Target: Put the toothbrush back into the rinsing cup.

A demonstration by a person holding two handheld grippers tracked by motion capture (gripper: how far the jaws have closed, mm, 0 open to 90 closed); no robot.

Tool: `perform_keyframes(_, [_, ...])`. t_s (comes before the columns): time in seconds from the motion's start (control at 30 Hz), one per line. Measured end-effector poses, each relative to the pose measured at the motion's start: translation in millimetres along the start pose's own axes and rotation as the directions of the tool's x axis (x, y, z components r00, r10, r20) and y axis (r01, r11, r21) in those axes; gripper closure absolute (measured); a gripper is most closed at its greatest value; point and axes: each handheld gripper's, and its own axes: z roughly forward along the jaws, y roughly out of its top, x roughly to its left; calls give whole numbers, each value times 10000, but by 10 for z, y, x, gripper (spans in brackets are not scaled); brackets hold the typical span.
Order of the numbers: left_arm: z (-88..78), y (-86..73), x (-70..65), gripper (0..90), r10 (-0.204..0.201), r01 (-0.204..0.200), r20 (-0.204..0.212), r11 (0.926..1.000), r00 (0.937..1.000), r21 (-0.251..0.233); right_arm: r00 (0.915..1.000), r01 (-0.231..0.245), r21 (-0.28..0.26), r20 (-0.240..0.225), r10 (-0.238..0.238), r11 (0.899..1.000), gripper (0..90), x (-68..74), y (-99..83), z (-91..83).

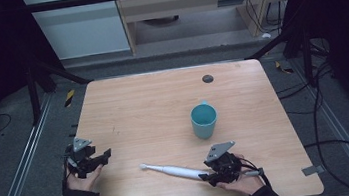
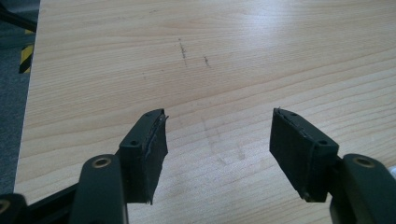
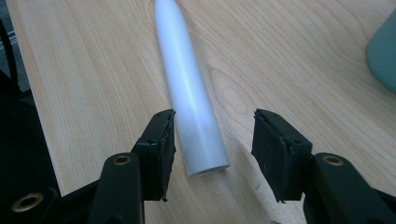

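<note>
The white toothbrush (image 3: 191, 102) is straddled by the right tongs (image 3: 212, 140), half-open, not gripping; the left tongs (image 2: 217, 149) are held wide, empty, over the tabletop (image 2: 233, 56).

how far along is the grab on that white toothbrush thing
Done: the right gripper has its jaws either side of the white toothbrush handle end, which lies flat on the table. In hand: closing; one pad touches or nearly touches, the other shows a gap, so no grip yet. Left: clamping and lifting. The teal cup stands upright nearby; the left gripper waits open.
</note>
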Motion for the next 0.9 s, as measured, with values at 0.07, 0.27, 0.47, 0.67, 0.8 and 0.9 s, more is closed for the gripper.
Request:
perform_keyframes(0.07, [-1,0,1,360,5,-5,7,10000,10000,2,10000,25,12,-6,-25,10000,509,5,-5,16])
perform_keyframes(0.27, [6,-2,-1,361,3,-3,12,10000,10000,22,9999,54,166,-146,-51,9998,531,17,-17,67])
perform_keyframes(0.47, [12,-3,-2,362,22,-22,8,10000,10000,56,9994,186,411,-291,-174,9990,561,29,-28,132])
perform_keyframes(0.67, [13,-4,-1,363,27,-27,-1,10000,10000,66,9989,327,527,-357,-308,9981,598,39,-33,166])
perform_keyframes(0.8, [14,-4,1,364,21,-21,-1,10000,10000,71,9986,335,596,-436,-309,9977,621,36,-40,177])
perform_keyframes(0.9, [14,-5,2,364,14,-14,1,10000,10000,75,9977,438,578,-551,-407,9974,651,33,-40,172])
